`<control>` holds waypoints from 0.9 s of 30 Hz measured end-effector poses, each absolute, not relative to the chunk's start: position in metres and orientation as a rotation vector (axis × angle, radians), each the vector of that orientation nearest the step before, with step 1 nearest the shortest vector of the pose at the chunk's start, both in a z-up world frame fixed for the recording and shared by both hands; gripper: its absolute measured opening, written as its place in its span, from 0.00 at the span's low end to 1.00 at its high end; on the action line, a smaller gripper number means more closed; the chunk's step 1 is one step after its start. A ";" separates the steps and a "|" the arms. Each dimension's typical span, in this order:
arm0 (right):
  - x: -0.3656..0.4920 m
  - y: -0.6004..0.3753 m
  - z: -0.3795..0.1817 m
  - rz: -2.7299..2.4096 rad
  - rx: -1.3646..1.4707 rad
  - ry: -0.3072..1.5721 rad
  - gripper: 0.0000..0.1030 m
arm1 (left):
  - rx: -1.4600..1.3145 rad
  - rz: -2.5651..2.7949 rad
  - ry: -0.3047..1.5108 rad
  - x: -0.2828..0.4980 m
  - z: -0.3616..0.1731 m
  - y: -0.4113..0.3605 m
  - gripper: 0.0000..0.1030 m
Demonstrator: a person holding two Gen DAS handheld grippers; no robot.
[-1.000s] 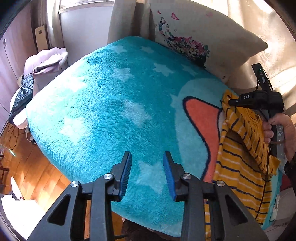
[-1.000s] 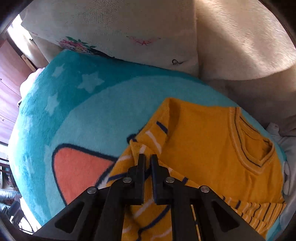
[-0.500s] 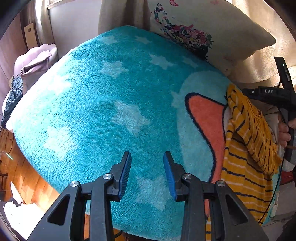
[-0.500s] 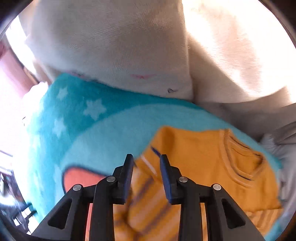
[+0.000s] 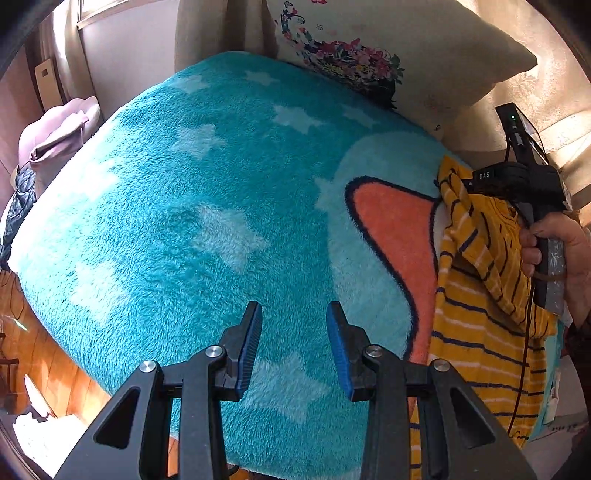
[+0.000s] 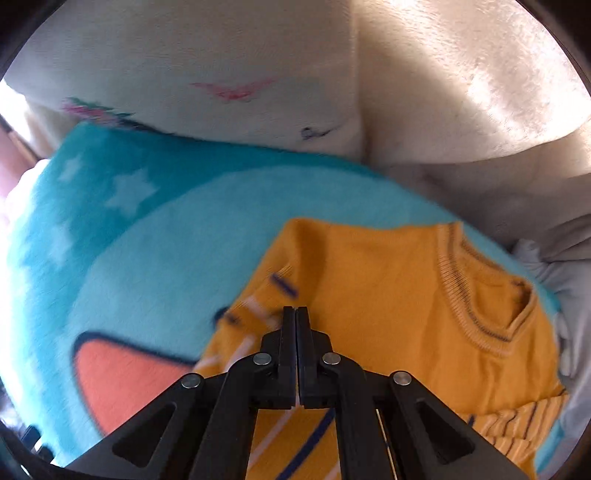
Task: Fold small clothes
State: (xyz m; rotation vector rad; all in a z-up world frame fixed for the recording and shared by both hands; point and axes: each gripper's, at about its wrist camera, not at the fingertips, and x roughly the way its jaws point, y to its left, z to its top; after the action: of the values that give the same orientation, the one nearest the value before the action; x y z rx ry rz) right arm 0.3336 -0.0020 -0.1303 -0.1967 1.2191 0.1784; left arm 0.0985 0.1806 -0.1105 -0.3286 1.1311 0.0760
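My right hand-held gripper, apart half-second ago, now clamped on yellow navy-striped knit sweater at teal plush blanket's right edge; left hand-held gripper wide, idle. Fold barely begun, I judge.

A teal fleece blanket with pale stars and an orange shape outlined in dark blue covers the bed ahead of the left tongs. Beyond it, at the bed's head, a cream pillow with a floral print leans against a beige textured covering lit by sunlight. Far left of the tongs a pink garment is heaped by a wooden cupboard, under a window with a curtain. Sunlit wooden floor shows below left.
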 end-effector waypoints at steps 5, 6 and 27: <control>0.298 -0.014 -0.094 0.207 -0.139 1.125 0.15 | -0.297 0.081 1.130 0.095 -0.109 0.170 0.35; 0.283 -0.016 -0.086 0.226 -0.141 1.106 0.17 | -0.292 0.083 1.130 0.094 -0.109 0.166 0.35; -0.034 -0.247 -0.123 0.236 0.013 1.427 0.21 | -0.292 0.044 1.188 -0.001 -0.137 0.064 0.41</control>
State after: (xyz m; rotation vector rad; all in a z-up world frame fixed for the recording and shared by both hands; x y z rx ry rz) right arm -0.0339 -0.2469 -0.1228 0.0128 1.4272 0.2361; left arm -0.0006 0.0643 -0.1366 -0.2924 1.1878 0.0442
